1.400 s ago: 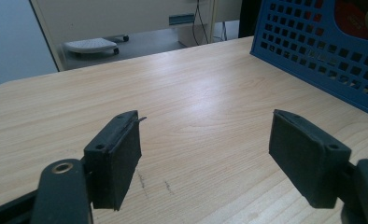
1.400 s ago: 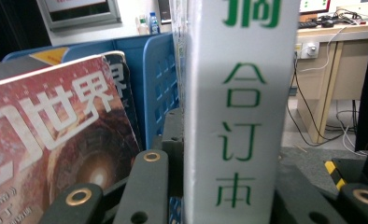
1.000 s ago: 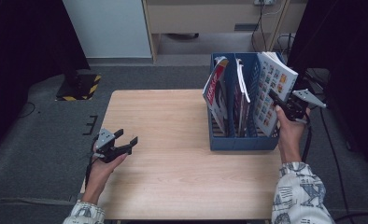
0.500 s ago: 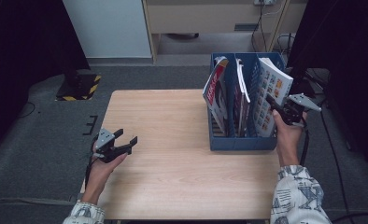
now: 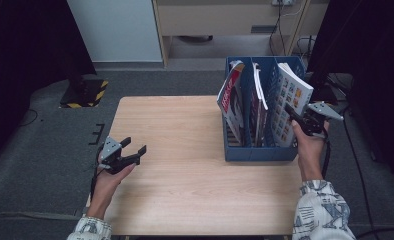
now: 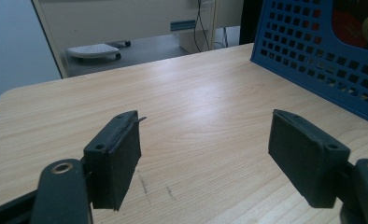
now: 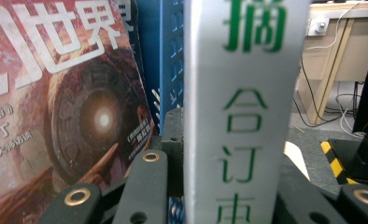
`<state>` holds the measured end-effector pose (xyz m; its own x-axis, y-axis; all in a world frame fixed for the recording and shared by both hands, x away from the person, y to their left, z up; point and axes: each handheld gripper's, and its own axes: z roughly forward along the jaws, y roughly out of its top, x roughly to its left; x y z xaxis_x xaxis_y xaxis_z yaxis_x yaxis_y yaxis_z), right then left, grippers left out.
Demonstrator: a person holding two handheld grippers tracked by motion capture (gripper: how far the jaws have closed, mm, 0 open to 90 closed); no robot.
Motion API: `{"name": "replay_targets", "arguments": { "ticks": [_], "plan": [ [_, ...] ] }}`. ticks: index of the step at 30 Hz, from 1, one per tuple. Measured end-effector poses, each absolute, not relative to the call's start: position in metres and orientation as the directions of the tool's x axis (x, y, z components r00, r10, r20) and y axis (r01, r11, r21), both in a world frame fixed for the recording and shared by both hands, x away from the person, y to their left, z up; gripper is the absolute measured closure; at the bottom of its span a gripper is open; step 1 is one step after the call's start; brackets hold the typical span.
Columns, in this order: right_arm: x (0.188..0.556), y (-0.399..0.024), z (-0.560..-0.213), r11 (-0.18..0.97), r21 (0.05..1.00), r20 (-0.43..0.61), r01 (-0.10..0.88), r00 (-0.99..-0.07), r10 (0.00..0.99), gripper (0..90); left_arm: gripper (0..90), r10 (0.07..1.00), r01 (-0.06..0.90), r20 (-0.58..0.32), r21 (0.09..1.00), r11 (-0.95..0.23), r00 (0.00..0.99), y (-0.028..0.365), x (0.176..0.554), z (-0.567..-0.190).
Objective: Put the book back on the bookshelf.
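Observation:
A blue file rack (image 5: 255, 152) stands on the right side of the wooden table (image 5: 185, 195) and holds three upright magazines. My right gripper (image 5: 299, 116) is shut on the rightmost one, a white magazine (image 5: 288, 102) with small coloured pictures. In the right gripper view its white spine (image 7: 240, 93) with green characters stands between the jaws of my right gripper (image 7: 229, 154). A red-covered magazine (image 7: 70, 116) leans at the rack's left end (image 5: 231, 97). My left gripper (image 5: 135, 146) hovers open by the table's left edge, its pads (image 6: 119, 158) wide apart with nothing between them.
A third magazine (image 5: 258, 100) stands in the rack's middle slot. The rack's perforated wall (image 6: 331, 70) is ahead and to the right of the left gripper. Beyond the table are a pale cabinet (image 5: 117, 30), a desk with cables, and a black-and-yellow striped base (image 5: 85, 92) on the floor.
My right gripper, with the white magazine in it, has shifted slightly toward the person and down. The left gripper has kept still.

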<state>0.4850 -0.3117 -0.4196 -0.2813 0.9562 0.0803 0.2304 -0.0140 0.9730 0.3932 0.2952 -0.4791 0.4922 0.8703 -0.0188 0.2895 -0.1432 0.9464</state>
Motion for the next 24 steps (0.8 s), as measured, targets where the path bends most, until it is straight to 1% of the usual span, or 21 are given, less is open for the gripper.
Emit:
{"name": "replay_targets", "arguments": {
  "ticks": [7,24],
  "plan": [
    [0.4821,-0.3105,-0.4181,0.014,0.969,0.06,0.247,-0.287,0.956,73.7,24.8,0.871,0.287,-0.021,0.948,-0.138,0.49,0.2965,0.3933,-0.4779],
    [0.4747,-0.3151,-0.4135,0.042,0.949,0.056,0.311,-0.301,0.952,72.8,24.8,0.87,0.285,-0.016,0.948,-0.143,0.492,0.2947,0.3941,-0.4775]
  ]
}}
